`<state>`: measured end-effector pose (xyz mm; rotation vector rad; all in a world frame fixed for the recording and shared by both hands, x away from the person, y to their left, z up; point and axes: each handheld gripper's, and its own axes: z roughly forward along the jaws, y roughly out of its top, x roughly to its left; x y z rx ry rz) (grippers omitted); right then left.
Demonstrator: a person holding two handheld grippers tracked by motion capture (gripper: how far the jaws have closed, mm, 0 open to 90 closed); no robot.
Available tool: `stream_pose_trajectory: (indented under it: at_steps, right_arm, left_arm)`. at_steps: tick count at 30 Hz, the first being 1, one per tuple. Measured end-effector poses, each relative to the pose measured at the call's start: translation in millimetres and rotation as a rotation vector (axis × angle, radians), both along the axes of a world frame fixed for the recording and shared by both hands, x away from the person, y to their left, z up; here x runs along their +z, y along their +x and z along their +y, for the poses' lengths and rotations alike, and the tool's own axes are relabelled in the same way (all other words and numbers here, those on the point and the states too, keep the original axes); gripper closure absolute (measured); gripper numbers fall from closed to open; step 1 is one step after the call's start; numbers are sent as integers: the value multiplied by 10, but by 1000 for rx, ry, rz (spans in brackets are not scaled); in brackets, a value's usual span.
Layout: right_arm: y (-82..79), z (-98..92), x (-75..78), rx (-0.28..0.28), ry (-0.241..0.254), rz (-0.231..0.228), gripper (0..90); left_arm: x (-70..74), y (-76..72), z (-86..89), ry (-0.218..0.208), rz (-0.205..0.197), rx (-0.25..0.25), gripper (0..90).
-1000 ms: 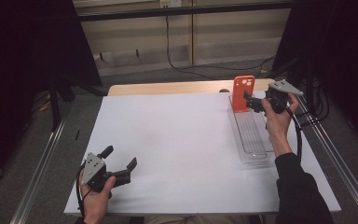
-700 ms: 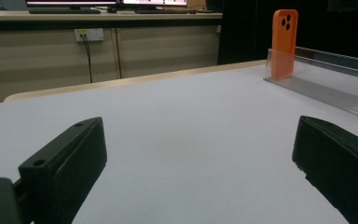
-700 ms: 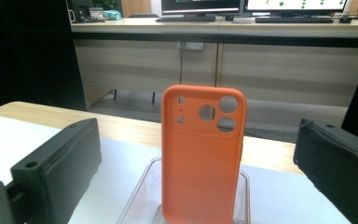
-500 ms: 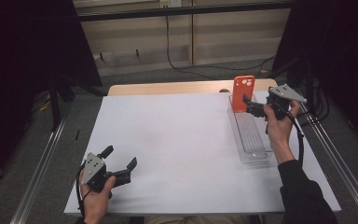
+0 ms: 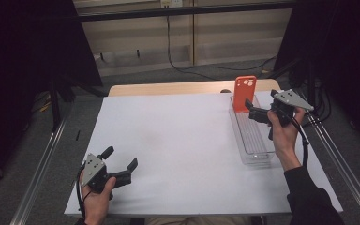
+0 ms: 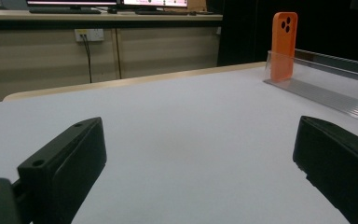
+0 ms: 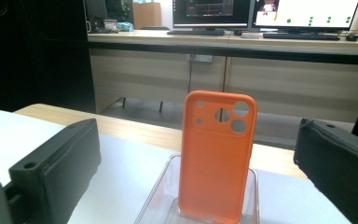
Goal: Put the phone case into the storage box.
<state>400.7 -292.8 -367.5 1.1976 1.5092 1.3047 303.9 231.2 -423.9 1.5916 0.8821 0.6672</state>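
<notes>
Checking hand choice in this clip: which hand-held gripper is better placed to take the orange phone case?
Right. The right hand-held gripper is open beside the orange phone case in the clear tray; the left hand-held gripper sits far off.

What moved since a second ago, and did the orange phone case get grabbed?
The right gripper drew slightly back from the orange phone case, toward the person, jaws open. Nothing was grabbed or let go. The case still stands upright in the clear tray, and the left gripper stayed put, open.

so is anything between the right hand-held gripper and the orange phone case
Nothing: in the right gripper view the orange phone case stands upright in the clear tray, beyond the open right hand-held gripper.
</notes>
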Motion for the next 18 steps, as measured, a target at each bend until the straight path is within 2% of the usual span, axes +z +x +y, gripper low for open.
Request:
stream_pose_trajectory:
  at_steps: [7,13,15,18]
  right_arm:
    - [-149,-30,-23,-1,-22,2,3]
    - [-327,-34,-52,4,-33,4,2]
    - [-383,-44,-75,-3,-34,2,3]
    - [-487,-48,-93,-18,-42,-20,10]
  left_arm:
    - [0,0,-5,-11,-3,8,26]
    - [9,-8,7,3,-5,3,26]
    - [11,-13,0,-9,-7,3,26]
    - [15,-16,8,-5,-12,12,26]
